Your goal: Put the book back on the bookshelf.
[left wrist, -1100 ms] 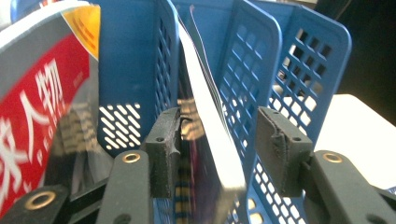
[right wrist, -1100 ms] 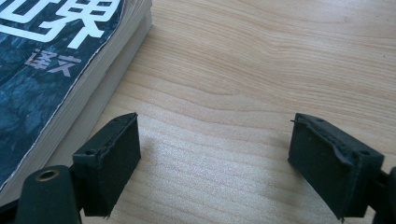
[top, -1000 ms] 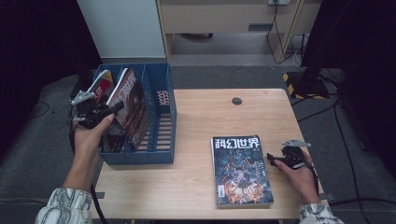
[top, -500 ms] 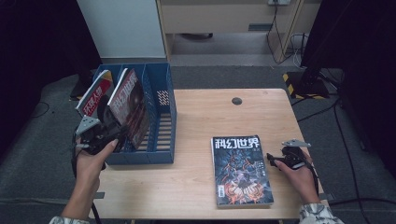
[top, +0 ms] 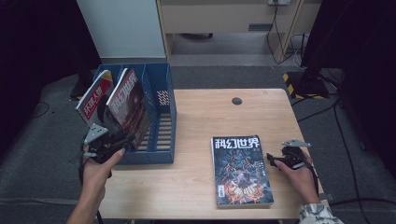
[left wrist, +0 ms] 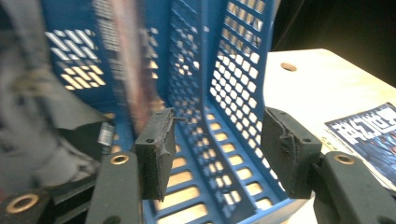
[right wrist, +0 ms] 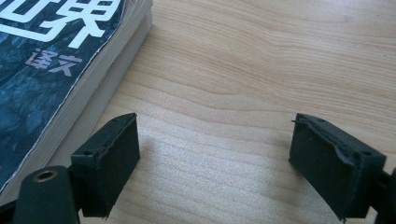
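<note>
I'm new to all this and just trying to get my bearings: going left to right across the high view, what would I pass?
Left gripper → blue file rack with magazines standing in it → magazine lying flat on the table → right gripper, its jaws apart beside that magazine.

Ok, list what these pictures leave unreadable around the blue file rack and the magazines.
- Magazine in the blue file rack: its cover is motion-blurred in the left gripper view.
- Flat magazine: cut off by the frame edge in the right gripper view.
- Red magazine: lower part hidden by the dark magazine, high view.
</note>
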Tool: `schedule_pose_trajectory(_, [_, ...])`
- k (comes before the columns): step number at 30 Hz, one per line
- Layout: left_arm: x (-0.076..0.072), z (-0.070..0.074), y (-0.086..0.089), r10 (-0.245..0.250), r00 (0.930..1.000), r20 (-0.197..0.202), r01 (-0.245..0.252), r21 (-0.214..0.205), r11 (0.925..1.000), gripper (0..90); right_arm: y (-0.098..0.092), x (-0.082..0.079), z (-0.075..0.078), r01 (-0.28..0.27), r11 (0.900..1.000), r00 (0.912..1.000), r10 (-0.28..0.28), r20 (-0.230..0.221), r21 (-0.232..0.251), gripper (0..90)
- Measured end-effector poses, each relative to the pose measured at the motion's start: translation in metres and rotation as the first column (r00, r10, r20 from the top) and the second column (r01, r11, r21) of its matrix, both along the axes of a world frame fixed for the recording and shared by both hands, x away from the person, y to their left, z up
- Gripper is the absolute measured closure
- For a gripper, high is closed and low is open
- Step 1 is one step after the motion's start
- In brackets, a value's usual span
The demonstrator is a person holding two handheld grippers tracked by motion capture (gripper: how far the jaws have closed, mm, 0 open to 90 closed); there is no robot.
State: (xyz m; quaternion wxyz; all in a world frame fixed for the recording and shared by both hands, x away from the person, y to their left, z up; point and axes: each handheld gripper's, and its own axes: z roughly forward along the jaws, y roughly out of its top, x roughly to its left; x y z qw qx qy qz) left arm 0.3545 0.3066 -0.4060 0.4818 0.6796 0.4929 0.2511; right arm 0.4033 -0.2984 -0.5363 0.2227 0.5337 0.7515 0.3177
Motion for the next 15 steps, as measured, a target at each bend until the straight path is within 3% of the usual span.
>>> schedule_pose_trajectory(10, [0.011,-0.016,-0.06,-0.109,0.9934,-0.036,0.11,0.018,0.9938,42.2,-0.001,-0.001,0.006,0.011,0.9998,0.9998,-0.01,0.017,-0.018,15.4])
schedule_pose_trajectory(15, [0.016,-0.025,-0.097,-0.179,0.9821,-0.057,0.181,0.022,0.9832,41.1,0.003,-0.009,0.015,-0.027,0.9994,0.9983,0.028,0.05,-0.023,21.1])
